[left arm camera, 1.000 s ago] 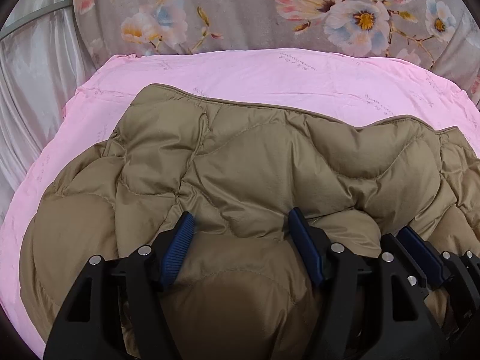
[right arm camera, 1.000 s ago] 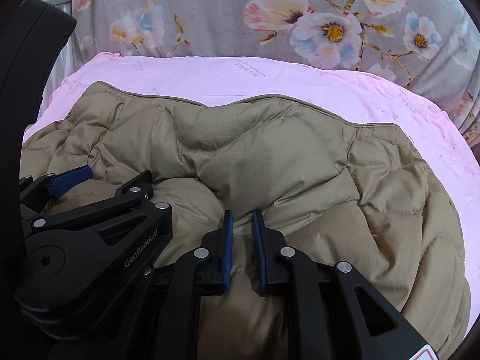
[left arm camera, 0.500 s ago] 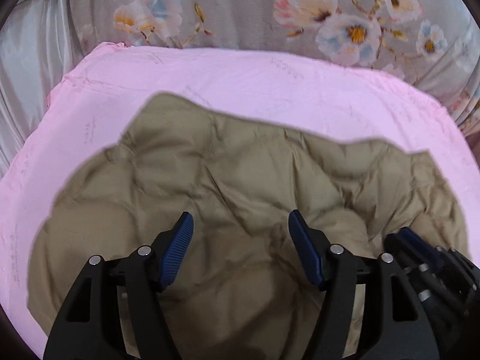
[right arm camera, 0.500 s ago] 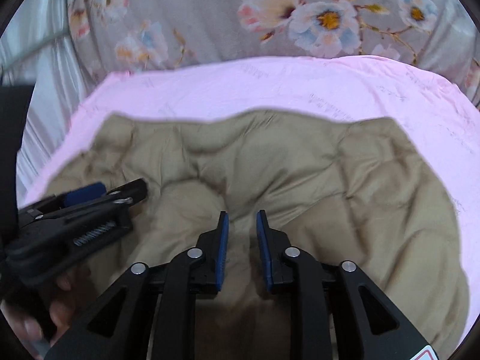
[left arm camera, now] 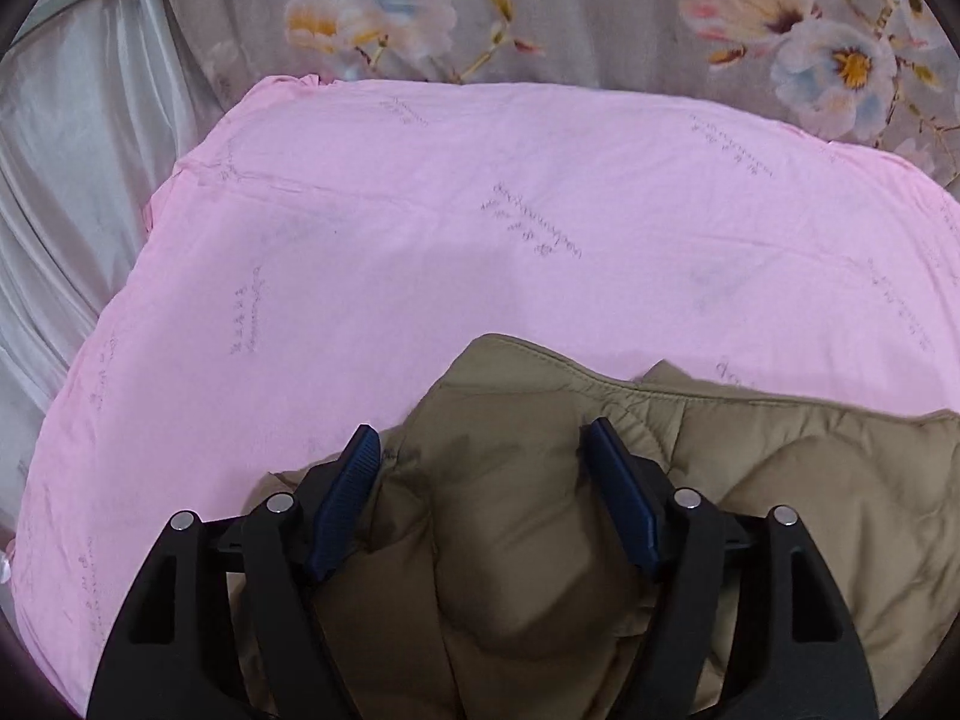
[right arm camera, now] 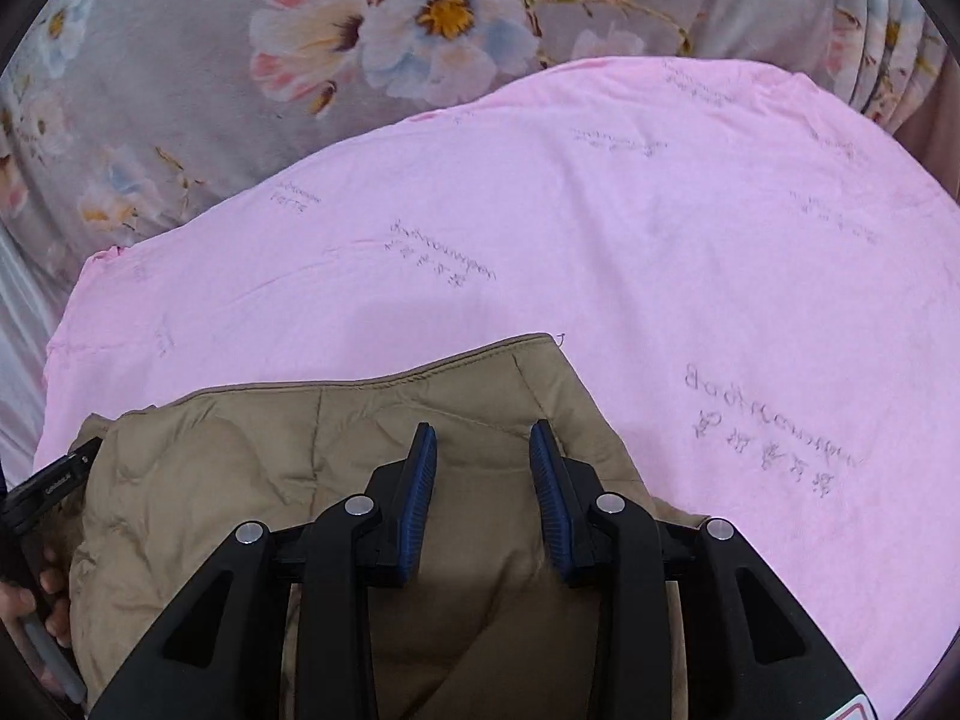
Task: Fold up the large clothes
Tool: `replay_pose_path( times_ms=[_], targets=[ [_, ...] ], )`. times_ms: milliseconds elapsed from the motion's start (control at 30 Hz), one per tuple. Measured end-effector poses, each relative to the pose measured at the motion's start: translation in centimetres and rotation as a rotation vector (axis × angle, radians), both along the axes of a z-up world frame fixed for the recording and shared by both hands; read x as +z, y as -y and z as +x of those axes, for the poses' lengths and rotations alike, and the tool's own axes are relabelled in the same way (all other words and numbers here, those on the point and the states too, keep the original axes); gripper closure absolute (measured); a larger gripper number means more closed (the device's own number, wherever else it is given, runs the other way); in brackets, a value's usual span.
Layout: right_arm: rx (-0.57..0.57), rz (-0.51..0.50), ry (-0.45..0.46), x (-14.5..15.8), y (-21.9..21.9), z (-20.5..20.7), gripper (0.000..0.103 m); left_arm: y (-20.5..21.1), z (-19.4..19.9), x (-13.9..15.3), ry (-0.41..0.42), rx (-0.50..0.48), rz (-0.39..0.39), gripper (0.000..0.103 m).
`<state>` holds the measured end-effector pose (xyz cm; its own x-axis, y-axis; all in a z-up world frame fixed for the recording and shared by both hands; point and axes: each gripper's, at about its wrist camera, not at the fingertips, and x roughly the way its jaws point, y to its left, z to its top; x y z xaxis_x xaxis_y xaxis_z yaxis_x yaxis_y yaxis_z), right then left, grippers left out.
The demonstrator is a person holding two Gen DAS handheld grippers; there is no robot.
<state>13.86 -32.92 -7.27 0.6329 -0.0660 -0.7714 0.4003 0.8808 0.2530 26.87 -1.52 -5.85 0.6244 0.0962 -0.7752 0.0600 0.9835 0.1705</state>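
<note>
Left wrist view showed my left gripper (left arm camera: pixel 483 450) with its jaws spread wide, the tan quilted jacket (left arm camera: pixel 750 510) bulging up between them. That jacket lay bunched at the near edge of the pink sheet (left arm camera: pixel 420 240). My right gripper (right arm camera: pixel 483 450) also had its jaws apart over the jacket's near right corner, with floral fabric (right arm camera: pixel 180 90) at the far side.

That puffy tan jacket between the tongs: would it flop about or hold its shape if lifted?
Probably floppy: the tan jacket bunches into soft folds and wrinkles on the pink sheet. Its quilted, puffed panels suggest a light filling, so likely light for its bulk. The smooth, faintly shiny shell might slide between the left tongs or right tongs unless plenty of fabric is gathered.
</note>
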Motion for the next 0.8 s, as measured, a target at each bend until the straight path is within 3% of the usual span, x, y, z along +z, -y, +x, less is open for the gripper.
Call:
replay_pose_path(
  times_ms=[133, 567, 633, 733, 800],
  targets=[
    [0.002, 0.000, 0.002, -1.0, -0.2, 0.0, 0.070, 0.7, 0.1, -1.0, 0.018, 0.000, 0.040, 0.029],
    [-0.003, 0.001, 0.017, -1.8, -0.1, 0.2, 0.070, 0.4, 0.5, -1.9, 0.023, 0.021, 0.023, 0.025],
    [-0.005, -0.008, 0.016, -1.8, -0.2, 0.1, 0.071, 0.2, 0.4, -1.8, 0.025, 0.021, 0.005, 0.025],
    [-0.038, -0.133, -0.010, 0.1, -2.0, -0.7, 0.068, -1.7, -1.1, -0.4, 0.011, 0.031, -0.078, 0.025],
    [0.019, -0.127, 0.079, 2.8, -4.2, -2.8, 0.068, -3.5, -3.5, 1.2, 0.023, 0.027, -0.169, 0.025]
  ],
)
